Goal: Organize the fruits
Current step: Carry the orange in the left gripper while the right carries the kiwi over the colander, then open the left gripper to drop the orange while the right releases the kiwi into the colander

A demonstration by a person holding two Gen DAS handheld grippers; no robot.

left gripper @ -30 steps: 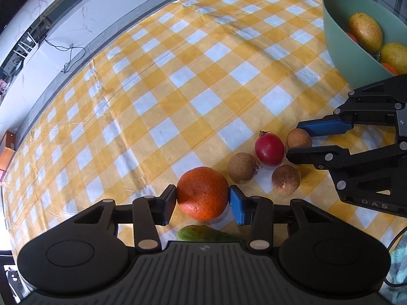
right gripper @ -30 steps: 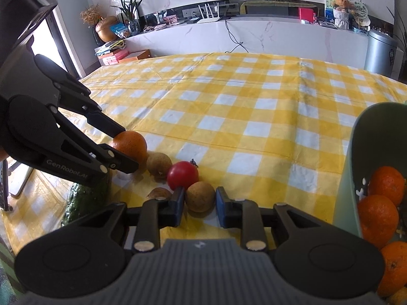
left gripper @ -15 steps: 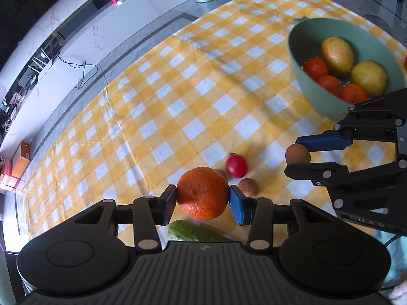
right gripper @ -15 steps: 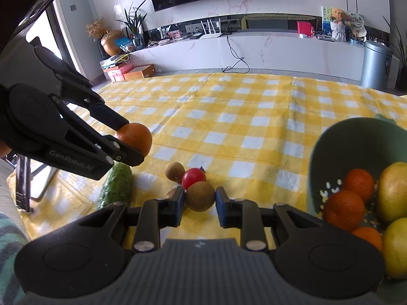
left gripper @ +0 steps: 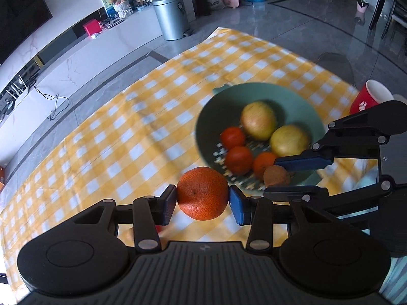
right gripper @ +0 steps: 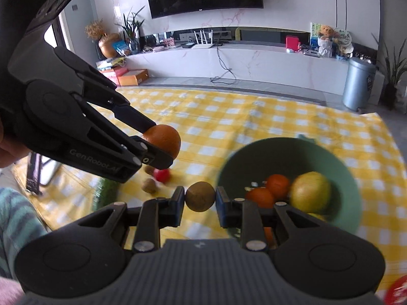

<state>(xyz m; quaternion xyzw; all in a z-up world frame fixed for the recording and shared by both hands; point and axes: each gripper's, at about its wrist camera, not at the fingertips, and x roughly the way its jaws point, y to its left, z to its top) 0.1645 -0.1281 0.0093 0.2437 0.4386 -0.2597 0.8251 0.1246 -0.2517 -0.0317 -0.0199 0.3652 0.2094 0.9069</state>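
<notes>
My left gripper (left gripper: 202, 201) is shut on an orange (left gripper: 202, 196), held in the air just short of the green bowl (left gripper: 203, 117). The right gripper (right gripper: 200, 201) is shut on a small brown round fruit (right gripper: 200, 196), raised near the bowl's (right gripper: 352, 183) left rim; in the left wrist view that brown fruit (left gripper: 276, 176) hangs over the bowl's near edge. The bowl holds two yellow-green fruits (left gripper: 258, 120) and three small red-orange ones (left gripper: 238, 160). On the checked cloth lie a red fruit (right gripper: 161, 175), two brown fruits (right gripper: 149, 185) and a cucumber (right gripper: 106, 189).
A yellow-and-white checked cloth (left gripper: 106, 139) covers the table. A red cup (left gripper: 368, 99) stands right of the bowl. A person's hand (right gripper: 10, 150) and striped sleeve (right gripper: 15, 218) are at the left. A silver bin (right gripper: 358, 84) stands on the floor beyond the table.
Both grippers have risen off the cloth with their fruits and moved toward the green bowl, which now lies much nearer. The loose fruits and cucumber stay behind on the cloth.
</notes>
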